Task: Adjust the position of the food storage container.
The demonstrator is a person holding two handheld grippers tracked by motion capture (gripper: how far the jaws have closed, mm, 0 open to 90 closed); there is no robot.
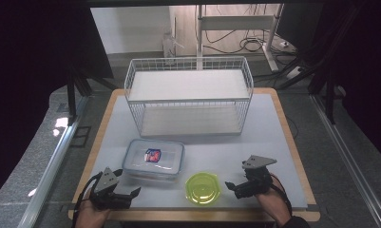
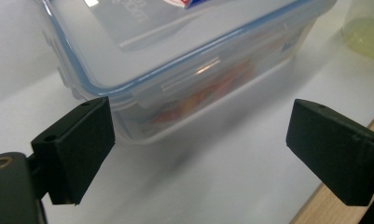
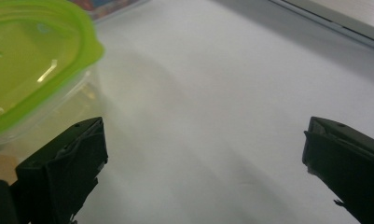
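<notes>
White table [image 1: 273, 123], left claw [image 1: 126, 192] wide apart, empty, right claw [image 1: 232, 186] likewise

txt: none legible | embossed lid [image 2: 128, 18] lettering blurred | red/blue label [image 1: 153, 155] poss. printed, too small

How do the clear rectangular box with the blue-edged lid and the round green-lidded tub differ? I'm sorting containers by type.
The clear rectangular box with the blue-edged lid is rectangular and the larger; the round green-lidded tub is round and smaller. The box's lid is clear with a blue rim and a red-and-blue label; the tub's lid is translucent green. The box lies by the left gripper, the tub by the right gripper. Both have clear walls and lids on.
</notes>
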